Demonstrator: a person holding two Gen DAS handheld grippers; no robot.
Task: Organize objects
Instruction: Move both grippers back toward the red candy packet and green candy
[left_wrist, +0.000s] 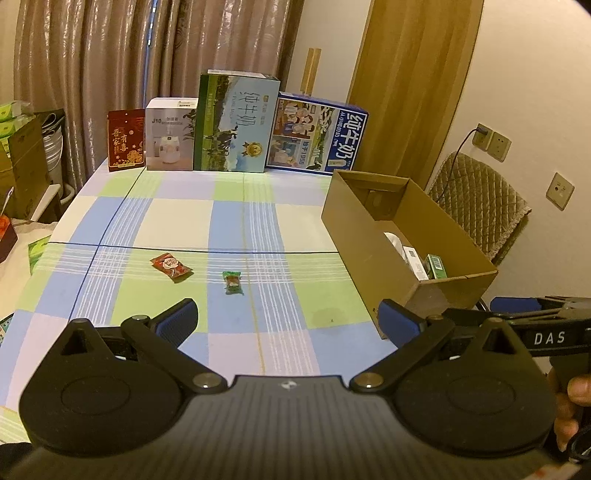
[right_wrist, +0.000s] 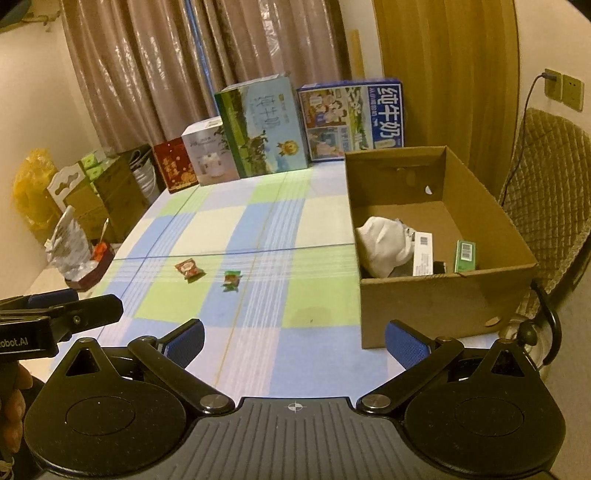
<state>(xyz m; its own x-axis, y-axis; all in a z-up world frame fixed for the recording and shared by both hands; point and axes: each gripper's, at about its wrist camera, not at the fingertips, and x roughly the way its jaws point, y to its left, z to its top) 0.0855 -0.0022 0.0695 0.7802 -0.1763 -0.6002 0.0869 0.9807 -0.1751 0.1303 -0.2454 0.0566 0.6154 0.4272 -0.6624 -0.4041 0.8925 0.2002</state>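
Two small snack packets lie on the checked tablecloth: a red one (left_wrist: 171, 267) (right_wrist: 189, 270) and a green one (left_wrist: 232, 283) (right_wrist: 232, 280) to its right. A brown cardboard box (left_wrist: 364, 236) (right_wrist: 439, 302) stands at the table's right side and holds a white bundle (right_wrist: 384, 245), a white carton (right_wrist: 423, 254) and a green carton (right_wrist: 465, 256) (left_wrist: 436, 266). My left gripper (left_wrist: 288, 323) is open and empty, short of the packets. My right gripper (right_wrist: 295, 341) is open and empty too, beside the box's near left corner.
Several printed cartons (left_wrist: 236, 125) (right_wrist: 266, 129) line the table's far edge before a curtain. A quilted chair (right_wrist: 546, 184) stands right of the box. Boxes and bags (right_wrist: 74, 206) crowd the floor to the left. Each gripper shows at the other view's edge.
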